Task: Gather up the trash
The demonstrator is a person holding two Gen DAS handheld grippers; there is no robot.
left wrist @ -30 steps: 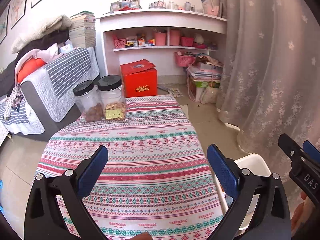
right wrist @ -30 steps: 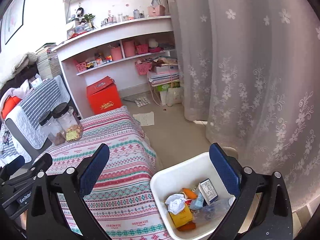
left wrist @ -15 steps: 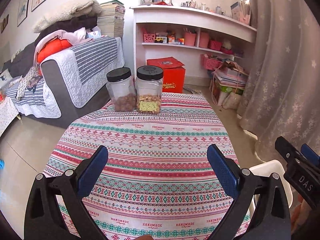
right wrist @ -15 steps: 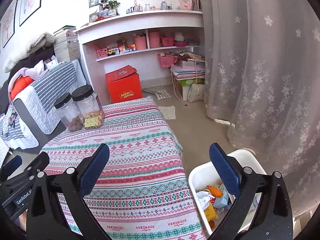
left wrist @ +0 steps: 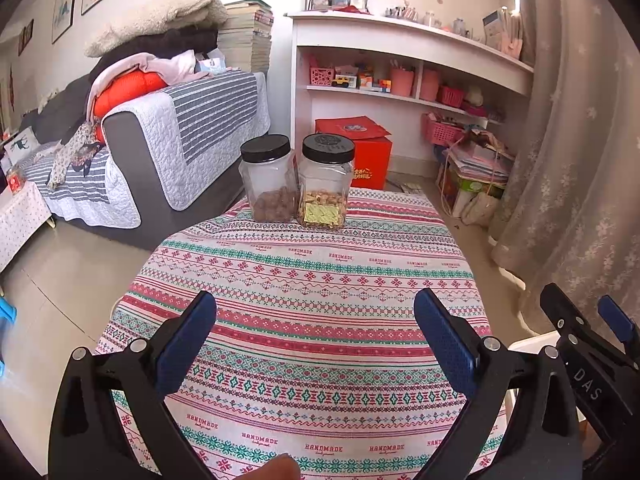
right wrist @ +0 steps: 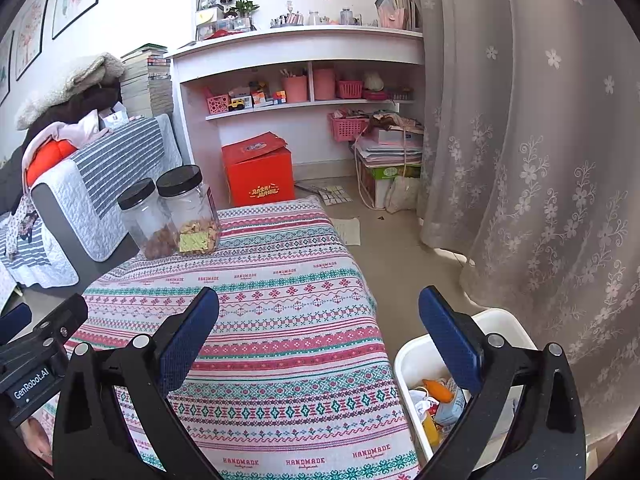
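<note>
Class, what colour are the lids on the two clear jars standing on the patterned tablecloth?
Both lids are black, clearest in the left wrist view.

Partly hidden behind the right gripper's finger point(right wrist: 450, 340): trash point(right wrist: 434, 400) in the white bin point(right wrist: 404, 364) (individual pieces unclear); small shelf items point(right wrist: 260, 98) too tiny to identify.

two lidded jars point(left wrist: 296, 184) stand side by side, touching, at the far edge of the table point(left wrist: 312, 320), the nut jar point(right wrist: 149, 220) left of the labelled jar point(right wrist: 192, 210). behind the table a box point(right wrist: 260, 176) sits on the floor before the shelf unit point(right wrist: 304, 92), with a sofa point(left wrist: 168, 140) to the left and a curtain point(right wrist: 540, 160) to the right. a bin point(right wrist: 416, 360) holding trash point(right wrist: 436, 404) stands on the floor at the table's near right corner.
</note>
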